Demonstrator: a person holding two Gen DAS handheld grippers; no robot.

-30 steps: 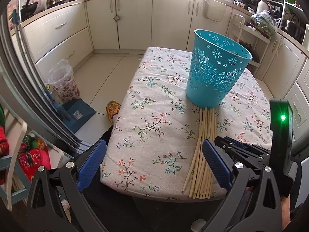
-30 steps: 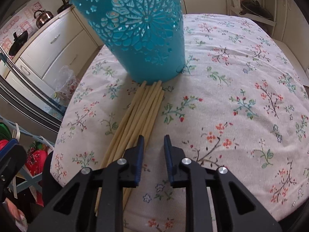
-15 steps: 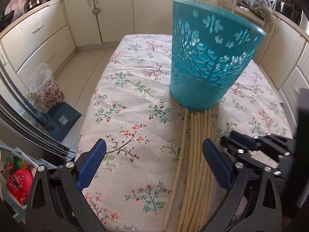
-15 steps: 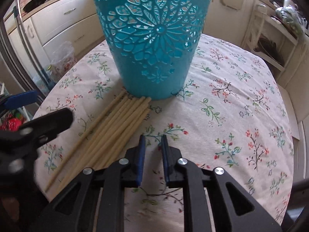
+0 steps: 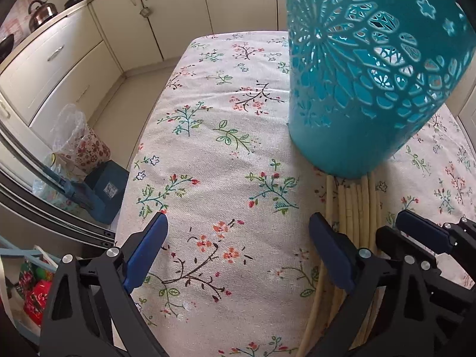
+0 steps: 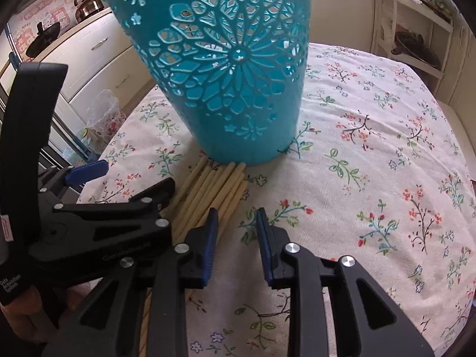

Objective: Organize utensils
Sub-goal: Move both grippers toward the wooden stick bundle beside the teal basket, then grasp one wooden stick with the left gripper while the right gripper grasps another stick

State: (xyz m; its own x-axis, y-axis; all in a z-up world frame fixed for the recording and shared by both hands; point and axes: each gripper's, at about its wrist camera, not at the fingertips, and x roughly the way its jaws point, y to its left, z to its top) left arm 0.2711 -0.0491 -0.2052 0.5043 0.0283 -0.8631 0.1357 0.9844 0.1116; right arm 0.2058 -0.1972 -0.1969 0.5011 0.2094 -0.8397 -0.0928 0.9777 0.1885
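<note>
sticks: bundle of pale wooden sticks (image 6: pixel 214 192) flat on the bench, side by side, far ends touching the foot of the basket; lower centre-left of right wrist view, lower right of left wrist view (image 5: pixel 354 208); near ends run under the grippers and out of frame
basket: teal plastic basket (image 6: pixel 226 68) with cut-out flower pattern, upright on the bench, upper centre of right wrist view; fills upper right of left wrist view (image 5: pixel 372 74); inside not visible
bench: covered by white floral cloth (image 5: pixel 226 136), flat, sticks and basket on it
right gripper: (image 6: pixel 235 232) bottom centre of right wrist view, blue pads, jaws opening, narrow gap, only cloth seen between them; left pad (image 6: pixel 211 232) sits just at the right edge of the stick bundle, contact cannot tell; seen in left wrist view at right edge (image 5: pixel 398 235) over the sticks
left gripper: (image 5: pixel 238 250) bottom of left wrist view, jaws wide apart, nothing gripped, bare cloth between; right pad (image 5: pixel 330 253) just left of the bundle; in right wrist view its black body is at left (image 6: pixel 98 208), beside and partly over the sticks
hand: part of a hand (image 6: pixel 26 318) at lower left of right wrist view, under the left gripper body
background left: cream cabinets (image 5: pixel 74 68), kettle (image 5: pixel 41 12) on the counter upper left, plastic bag (image 5: pixel 74 139) and blue dustpan (image 5: pixel 104 190) on the floor left of the bench
background right: open shelf unit (image 6: pixel 416 35) upper right of right wrist view, dark pan on it
</note>
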